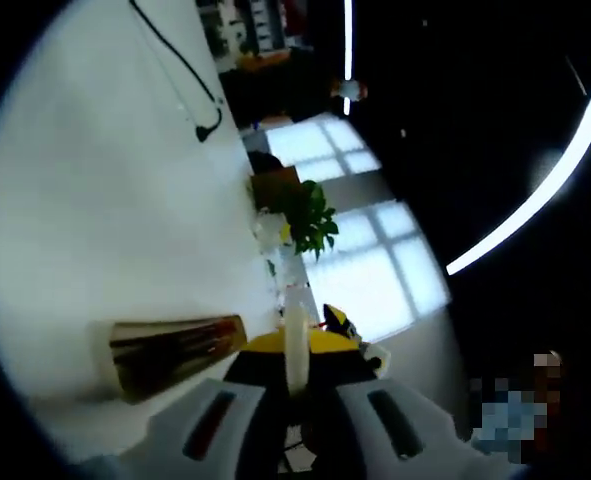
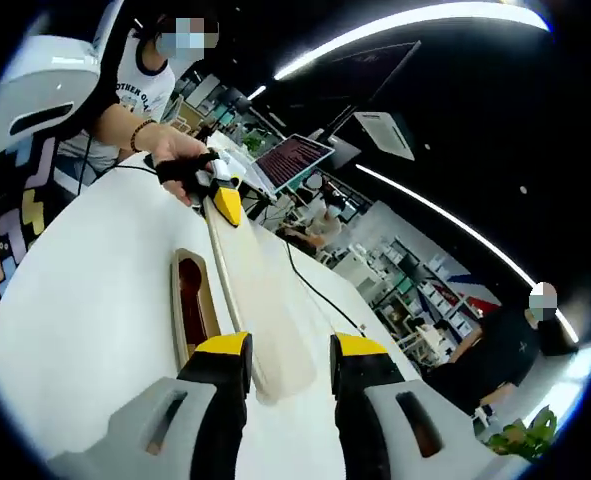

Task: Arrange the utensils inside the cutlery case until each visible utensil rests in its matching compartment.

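The left gripper (image 1: 297,385) is clamped on a long pale utensil (image 2: 237,300), holding it above the white desk (image 2: 85,320) for placement, while the right gripper (image 2: 291,372) stands apart.

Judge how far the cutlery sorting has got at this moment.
Done: nothing is visibly sorted. The wooden case lies on the white table, and its inside is too dark to read.
In hand: the left tool grips one end of a long pale piece. The other end sits between the jaws of the open right tool.
Left: setting that piece in its compartment, then checking the rest.
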The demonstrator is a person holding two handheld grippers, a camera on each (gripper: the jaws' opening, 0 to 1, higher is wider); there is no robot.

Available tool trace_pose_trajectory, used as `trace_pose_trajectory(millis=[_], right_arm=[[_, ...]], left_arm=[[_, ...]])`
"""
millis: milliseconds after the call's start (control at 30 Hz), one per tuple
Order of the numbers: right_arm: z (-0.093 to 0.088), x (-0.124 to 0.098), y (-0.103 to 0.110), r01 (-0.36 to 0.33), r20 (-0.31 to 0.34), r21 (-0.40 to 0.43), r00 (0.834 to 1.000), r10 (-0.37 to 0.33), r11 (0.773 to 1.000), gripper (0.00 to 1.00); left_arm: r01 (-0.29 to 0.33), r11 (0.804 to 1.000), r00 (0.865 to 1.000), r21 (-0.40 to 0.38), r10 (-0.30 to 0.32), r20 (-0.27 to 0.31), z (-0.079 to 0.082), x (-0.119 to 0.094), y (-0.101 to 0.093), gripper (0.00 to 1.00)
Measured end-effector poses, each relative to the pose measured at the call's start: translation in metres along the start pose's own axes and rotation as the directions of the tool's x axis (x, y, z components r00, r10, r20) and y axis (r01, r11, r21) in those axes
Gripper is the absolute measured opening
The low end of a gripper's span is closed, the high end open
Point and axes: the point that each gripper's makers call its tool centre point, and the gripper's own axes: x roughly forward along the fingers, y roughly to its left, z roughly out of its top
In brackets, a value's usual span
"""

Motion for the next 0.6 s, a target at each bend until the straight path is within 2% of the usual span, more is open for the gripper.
trace_pose_trajectory(millis=[167,300,433,600], right_arm=[[-0.01,0.0,0.0,-0.047,-0.003,0.076,0.999,0.048,0.996,0.37],[-0.019,0.006,0.01,-0.109,-0.038,0.072,0.993,0.112,0.991,0.43],[-0.031,0.016,0.024,-0.197,-0.1,0.065,0.974,0.203,0.978,0.52],[-0.038,0.029,0.041,-0.289,-0.118,0.057,0.949,0.294,0.956,0.53]], left_arm=[[-0.016,1.0,1.0,-0.01,0.016,-0.005,-0.003,-0.001,0.006,0.02],[-0.029,0.999,0.999,-0.016,0.028,-0.017,-0.007,0.001,0.01,0.02],[-0.039,0.999,0.999,-0.026,0.038,-0.022,-0.008,0.0,0.014,0.02],[-0.049,0.998,0.999,-0.045,0.048,-0.024,-0.013,-0.001,0.021,0.02]])
